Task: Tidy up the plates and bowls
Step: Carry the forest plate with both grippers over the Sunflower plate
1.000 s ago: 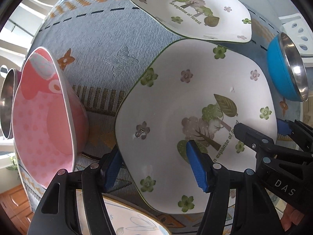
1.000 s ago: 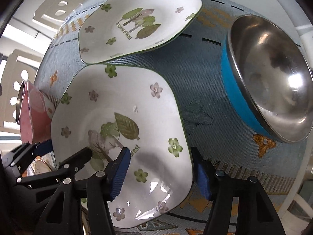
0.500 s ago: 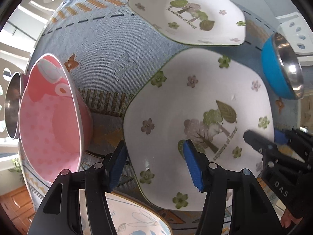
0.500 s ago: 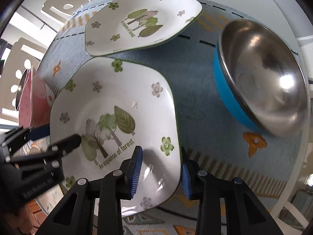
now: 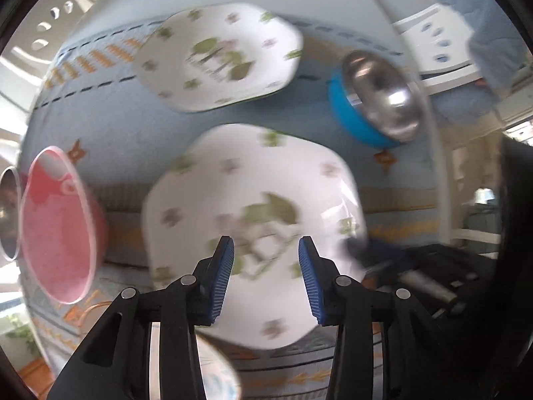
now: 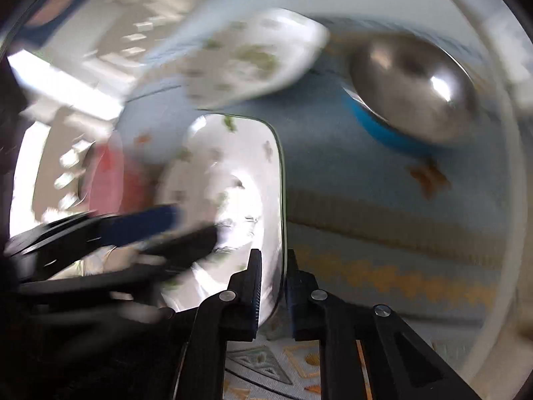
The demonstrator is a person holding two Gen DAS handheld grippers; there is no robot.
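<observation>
Right now my right gripper (image 6: 272,288) is pinched tight on the edge of the near plate (image 6: 230,200), pads on either face of the rim, which tips it up off the blue tablecloth (image 6: 333,153). I judge that grip is meant to carry it over to the matching far plate (image 6: 256,63) for stacking. My left gripper (image 5: 266,278) points down above the same plate (image 5: 253,220); its jaws are closing, yet nothing sits between the blue pads and I see no contact with the plate below them. Beyond, the steel bowl (image 5: 379,96) with its blue outside rests apart on the right, and the pink bowl (image 5: 55,230) sits to the left, so the bowls wait their turn.

Both views are smeared by motion. The plate's print is unreadable, another metal bowl (image 5: 8,213) is cut off at the left border, and I cannot tell whether the lifted plate's far edge touches the cloth.
</observation>
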